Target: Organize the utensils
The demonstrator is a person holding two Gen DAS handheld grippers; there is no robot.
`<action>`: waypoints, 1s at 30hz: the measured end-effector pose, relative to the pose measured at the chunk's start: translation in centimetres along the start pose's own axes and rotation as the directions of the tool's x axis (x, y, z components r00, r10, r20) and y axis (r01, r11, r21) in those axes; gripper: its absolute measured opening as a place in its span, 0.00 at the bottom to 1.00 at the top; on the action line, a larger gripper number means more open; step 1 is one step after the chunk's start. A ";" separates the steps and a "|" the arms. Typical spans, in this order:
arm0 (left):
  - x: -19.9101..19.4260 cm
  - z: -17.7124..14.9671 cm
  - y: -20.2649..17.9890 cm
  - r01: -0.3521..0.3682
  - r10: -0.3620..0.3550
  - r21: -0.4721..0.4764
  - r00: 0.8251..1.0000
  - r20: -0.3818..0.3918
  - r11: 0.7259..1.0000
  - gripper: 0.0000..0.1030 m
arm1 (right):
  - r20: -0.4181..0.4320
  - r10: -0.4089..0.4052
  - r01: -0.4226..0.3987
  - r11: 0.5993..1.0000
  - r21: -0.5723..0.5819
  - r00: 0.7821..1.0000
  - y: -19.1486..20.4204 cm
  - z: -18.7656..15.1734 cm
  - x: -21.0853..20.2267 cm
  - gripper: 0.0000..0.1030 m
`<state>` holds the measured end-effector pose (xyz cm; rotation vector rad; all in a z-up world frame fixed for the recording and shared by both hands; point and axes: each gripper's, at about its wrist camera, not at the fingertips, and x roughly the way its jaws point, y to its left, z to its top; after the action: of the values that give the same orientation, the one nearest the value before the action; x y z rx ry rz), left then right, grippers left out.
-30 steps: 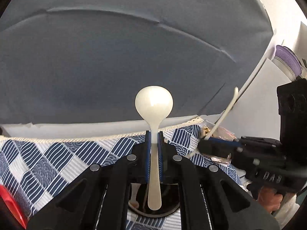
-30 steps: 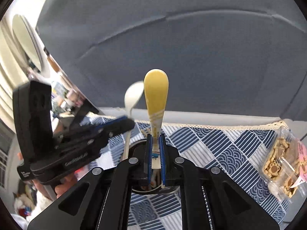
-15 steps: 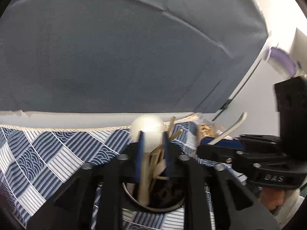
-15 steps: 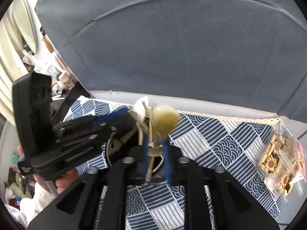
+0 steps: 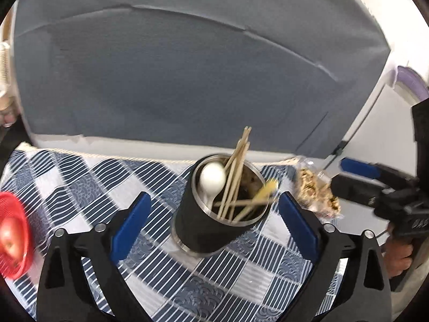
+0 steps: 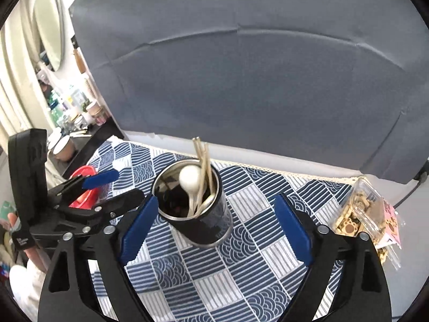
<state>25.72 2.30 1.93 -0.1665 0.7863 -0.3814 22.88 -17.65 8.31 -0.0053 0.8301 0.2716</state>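
Your left gripper (image 5: 214, 212), with its matte black arms and smooth blue pads, stands wide apart; its jaws have just been opening, and nothing is pinched between them, though the cup sits in the gap ahead. Your right gripper (image 6: 217, 228) is the same: blue ribbed pads spread wide, jaws just opened, gripping nothing. Between both pairs of fingers stands the round black cup with a brushed steel rim (image 5: 203, 222), upright on the tablecloth. Inside it the glossy white plastic spoon (image 5: 213, 178) leans bowl-up against the far wall, beside a bundle of thin pale wooden chopsticks (image 5: 237, 161) that fan out above the rim. A yellow utensil (image 5: 266, 190) lies slanted at the cup's right edge, blurred, so its shape is unclear. The cup rests on a woven cloth of navy and white squares printed with wave and stripe patterns (image 6: 254, 281), trimmed with a cream lace border. A crinkled clear bag of tan wooden pieces (image 6: 359, 214) lies to the right, and a red plastic mesh basket (image 5: 12, 230) to the left. A creased grey fabric backdrop (image 6: 241, 80) rises behind.
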 end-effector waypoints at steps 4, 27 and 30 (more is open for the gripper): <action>-2.1 -1.6 -0.3 -0.036 0.036 -0.033 0.999 -0.010 0.999 0.92 | 0.009 0.004 -0.004 1.000 -0.014 1.000 0.1 -1.2 -1.9 0.83; -8.7 -13.4 -3.4 -0.326 0.319 -0.061 0.942 -0.104 0.943 0.94 | -0.007 -0.028 0.028 1.000 0.007 1.000 -2.0 -13.5 -6.2 0.85; -9.0 -15.4 -3.9 -0.355 0.345 -0.061 0.930 -0.130 0.933 0.94 | -0.039 -0.035 0.036 0.999 0.025 0.999 -2.1 -15.0 -5.9 0.85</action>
<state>7.82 2.16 -1.80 -0.0788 0.9302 -0.0187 8.68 -22.68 2.22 -0.0010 0.8714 0.2276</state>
